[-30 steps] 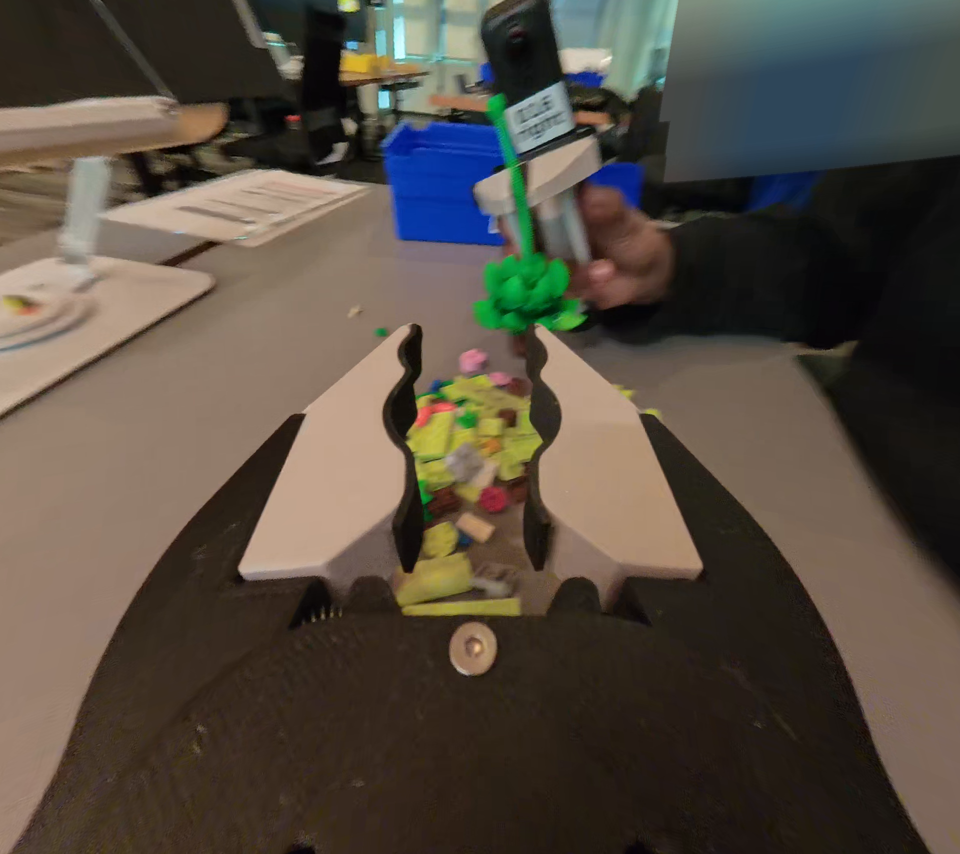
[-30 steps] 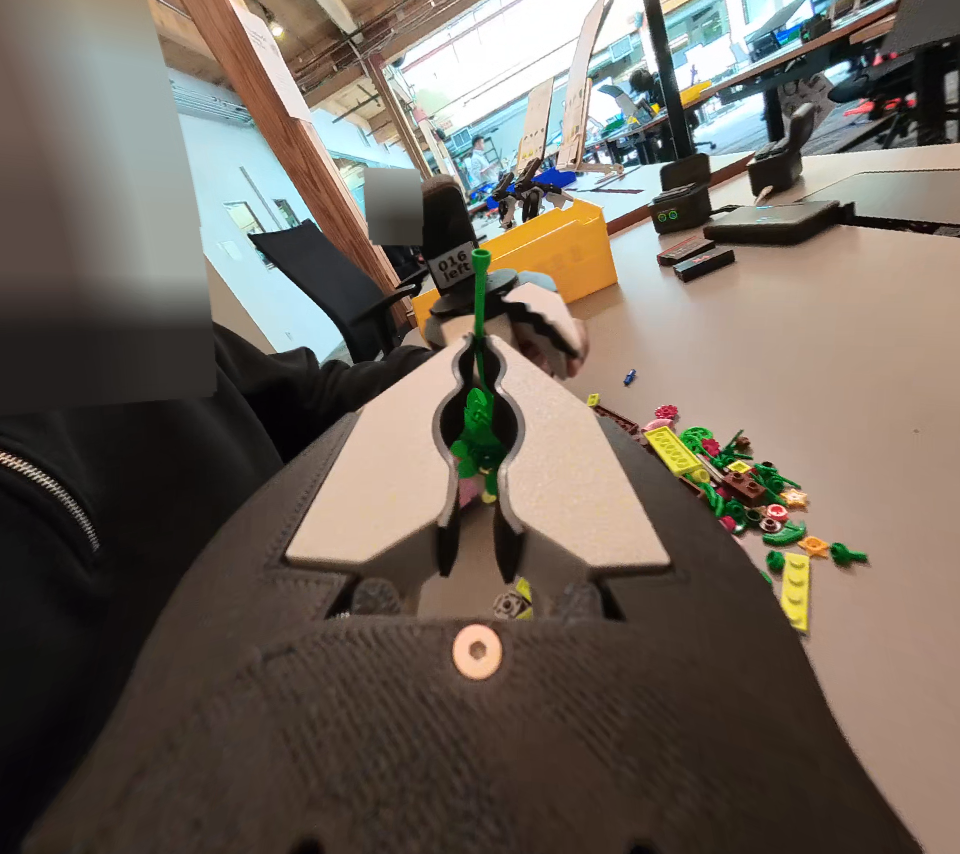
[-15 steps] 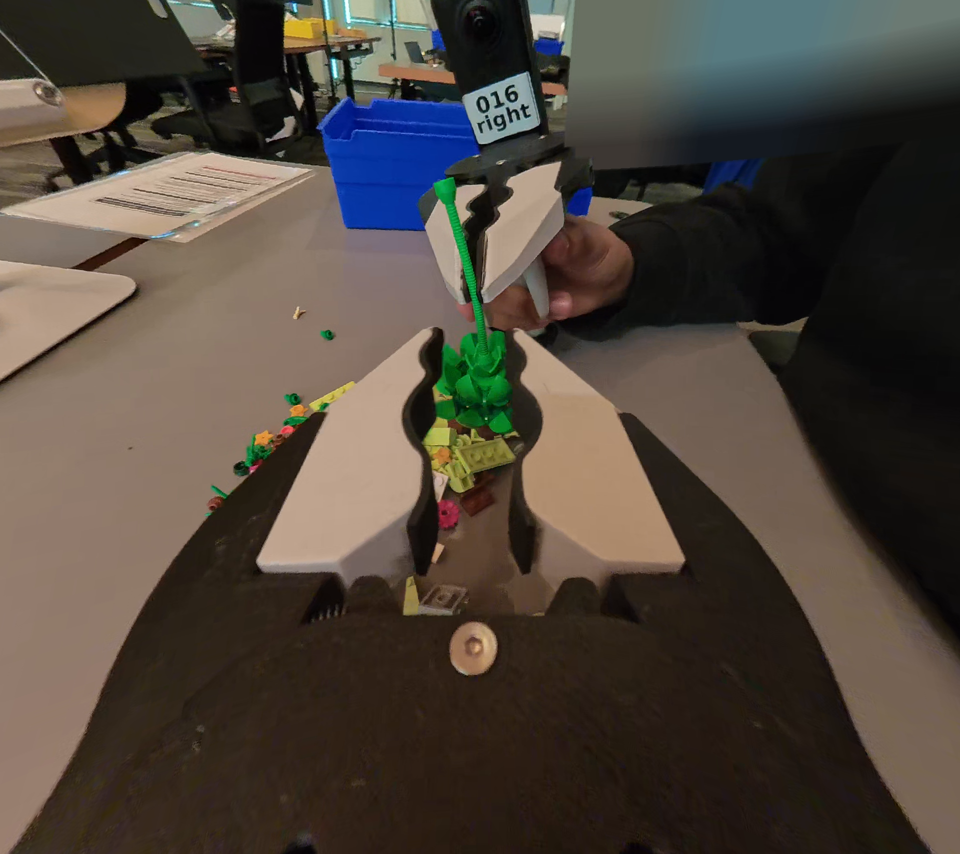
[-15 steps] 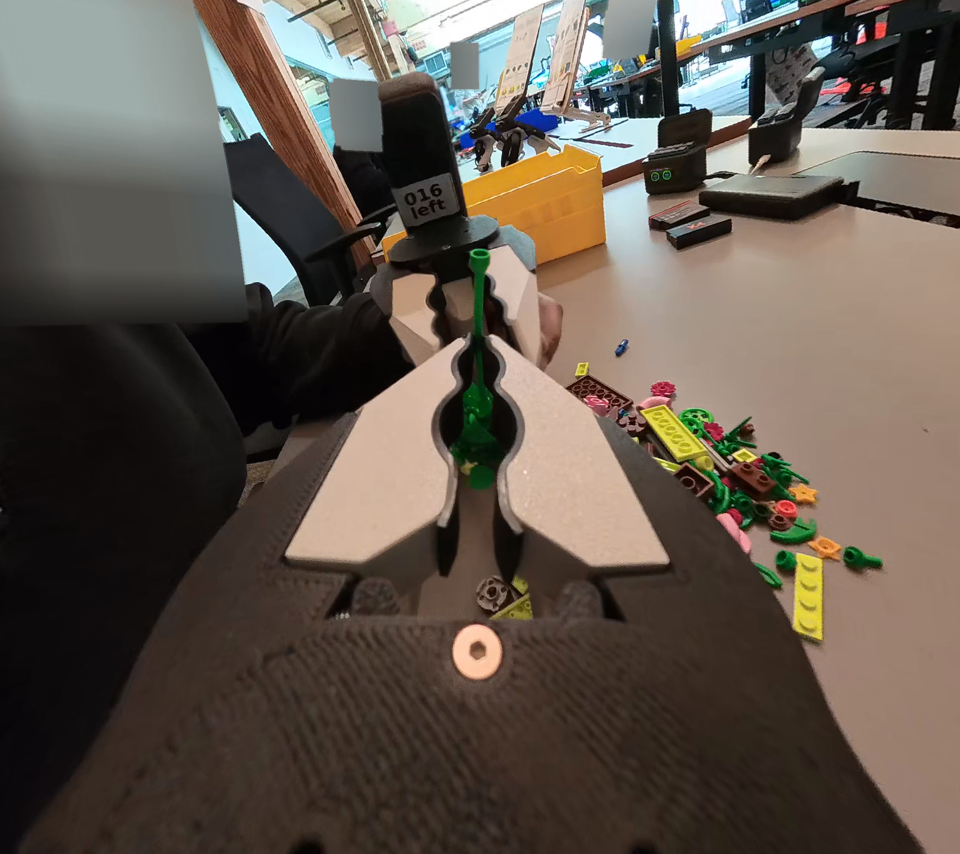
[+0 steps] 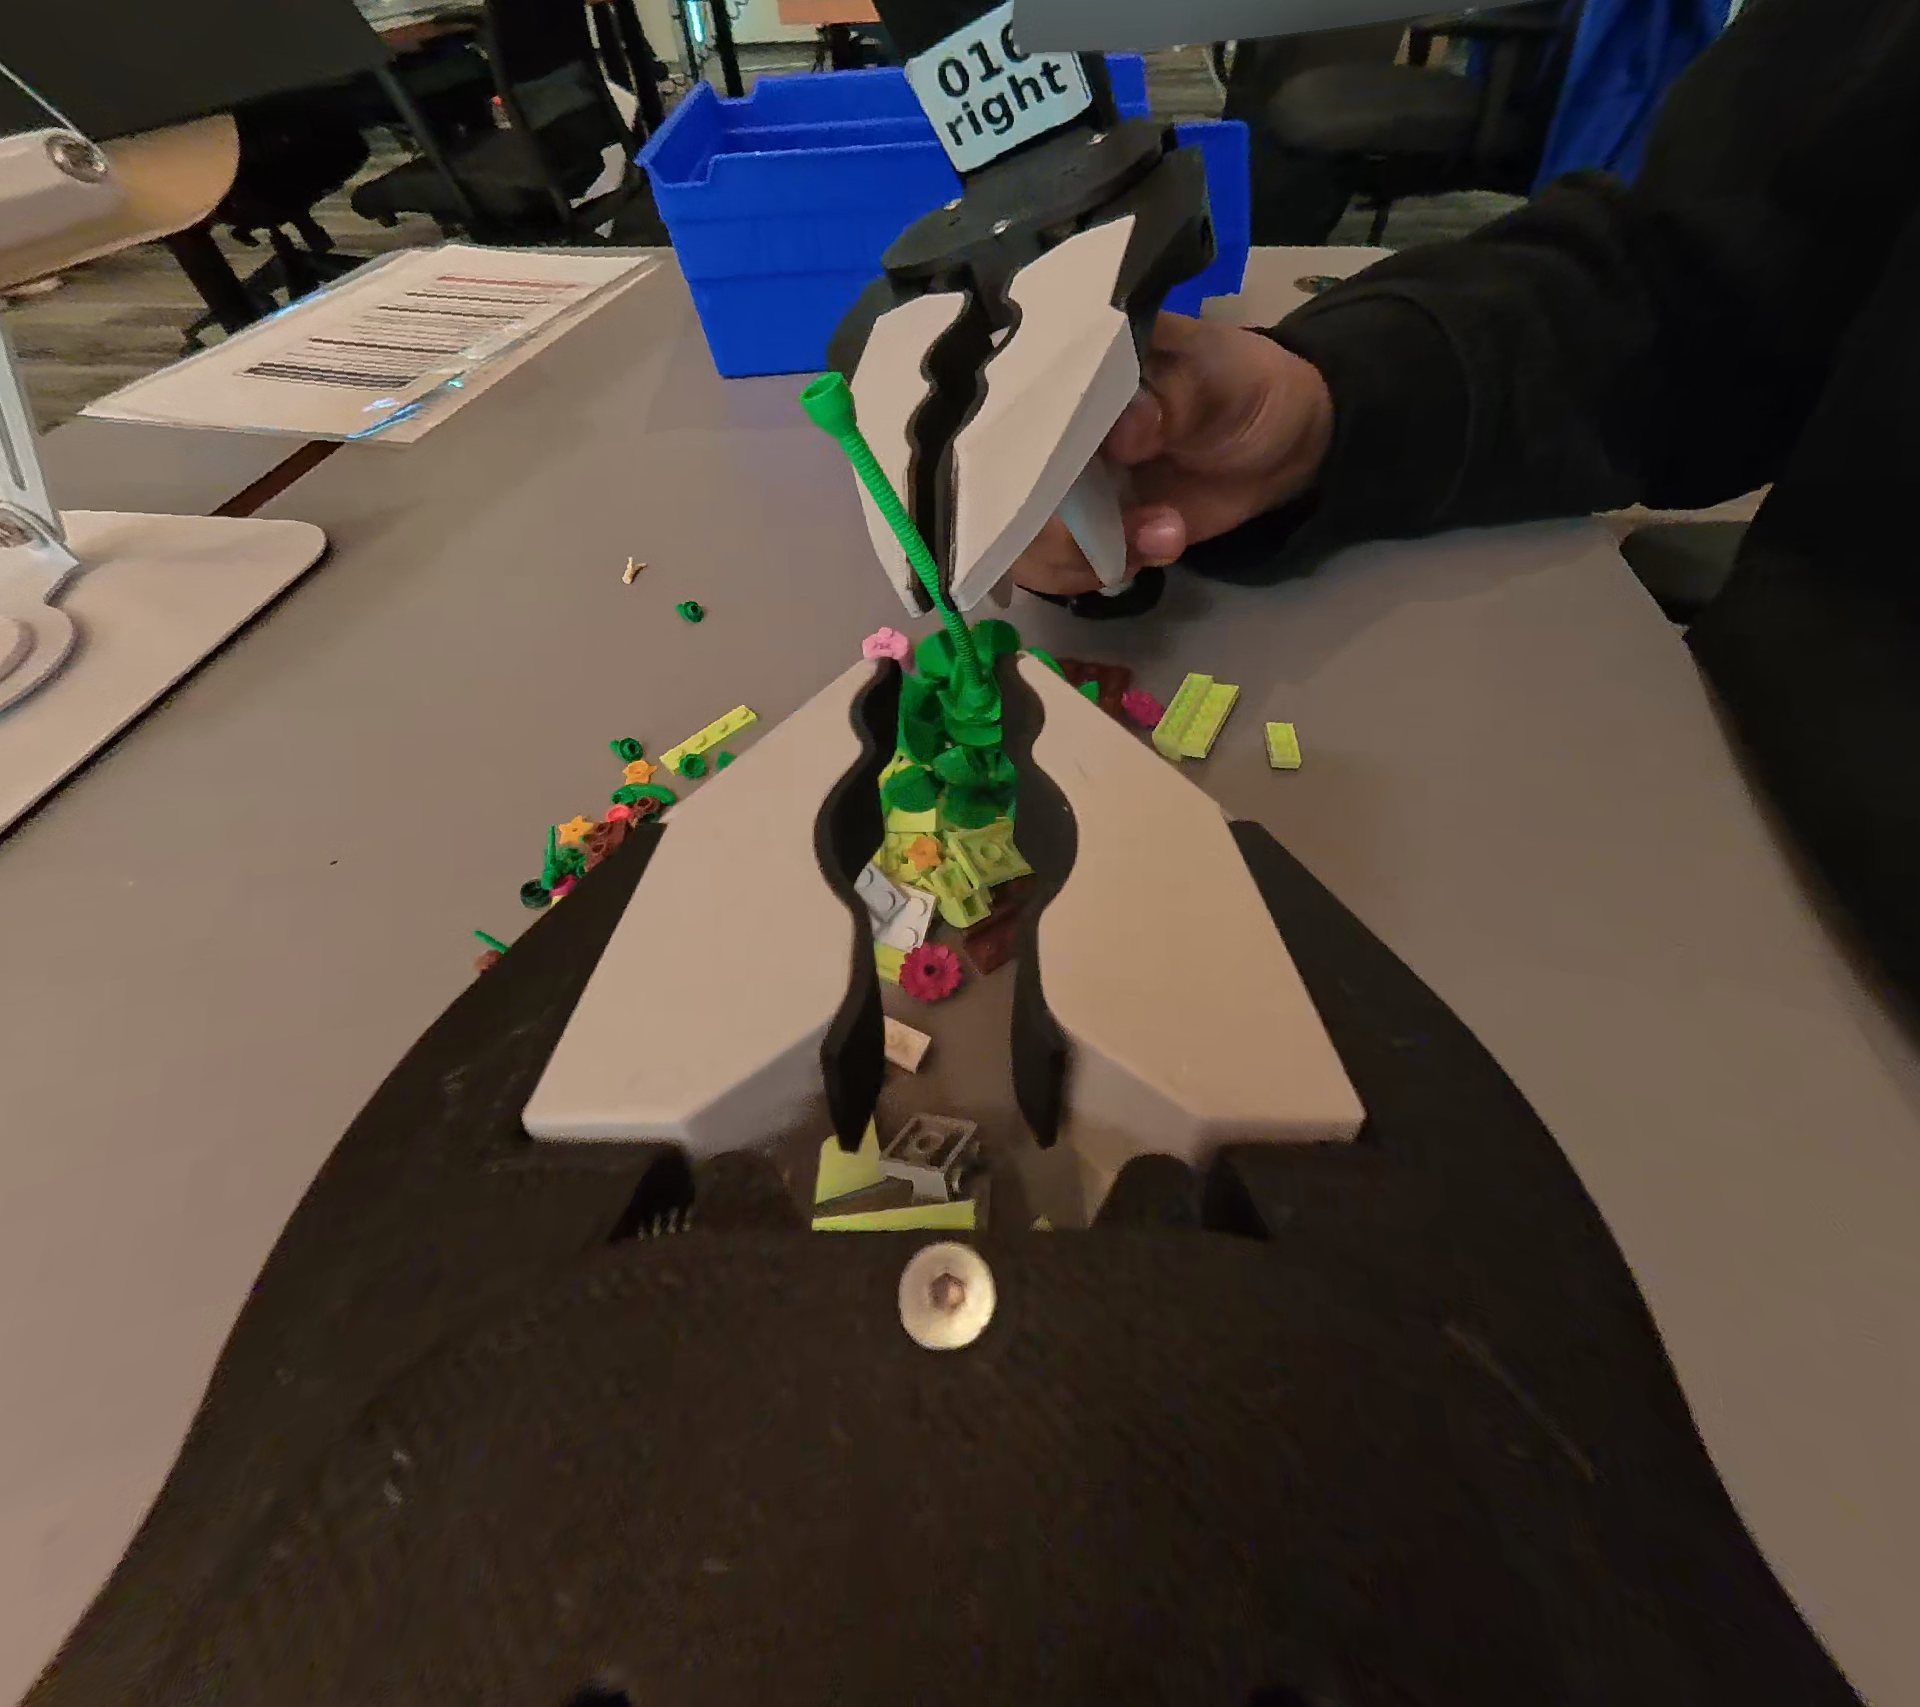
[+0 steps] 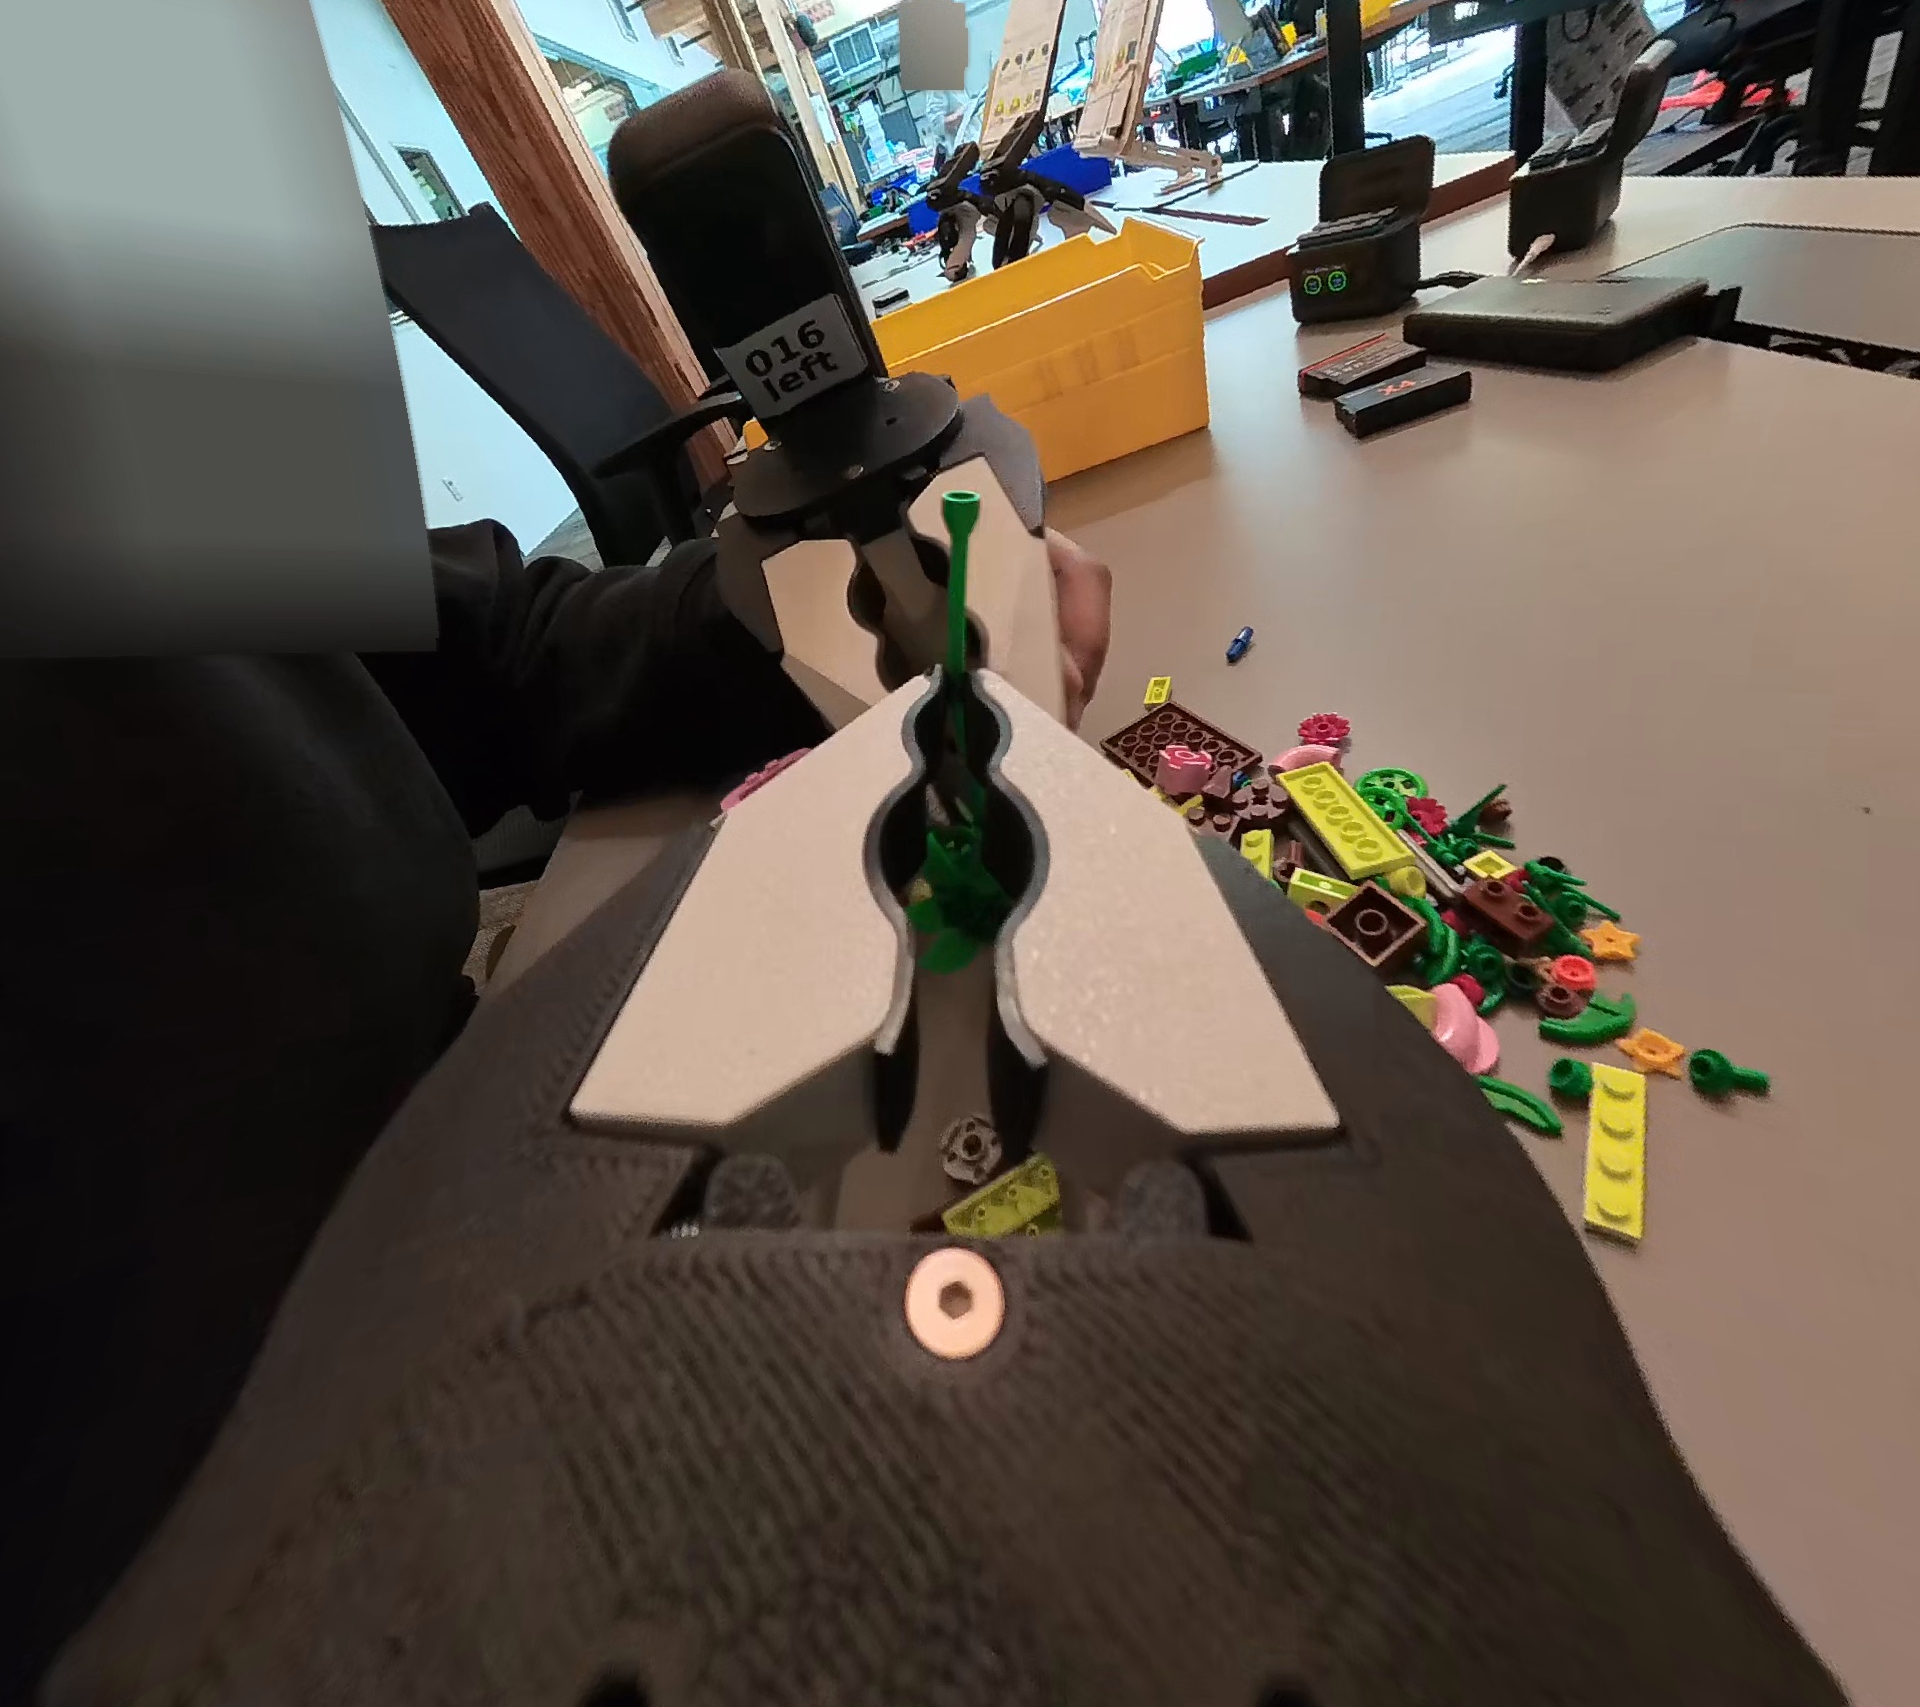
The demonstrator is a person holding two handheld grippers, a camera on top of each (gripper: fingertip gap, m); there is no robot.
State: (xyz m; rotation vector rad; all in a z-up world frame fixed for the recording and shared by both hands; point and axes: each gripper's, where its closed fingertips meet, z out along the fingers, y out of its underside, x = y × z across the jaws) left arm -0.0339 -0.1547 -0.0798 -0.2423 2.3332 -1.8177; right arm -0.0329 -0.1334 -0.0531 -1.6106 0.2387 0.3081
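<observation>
The right gripper (image 6: 951,686) pinched a thin green stem (image 6: 957,608) between its closed tips, the stem's leafy cluster (image 5: 951,722) hanging just above a scatter of small toy bricks (image 6: 1434,888) on the grey table (image 6: 1558,577). Facing it, the left gripper (image 5: 945,670) held its fingers apart around the leaves, whether touching them was unclear. A blue bin (image 5: 800,244) stood behind.

Green stem (image 5: 906,521) lowered by right tool (image 5: 932,592), leaf cluster (image 5: 951,727) now between left tool (image 5: 948,681) tips
</observation>
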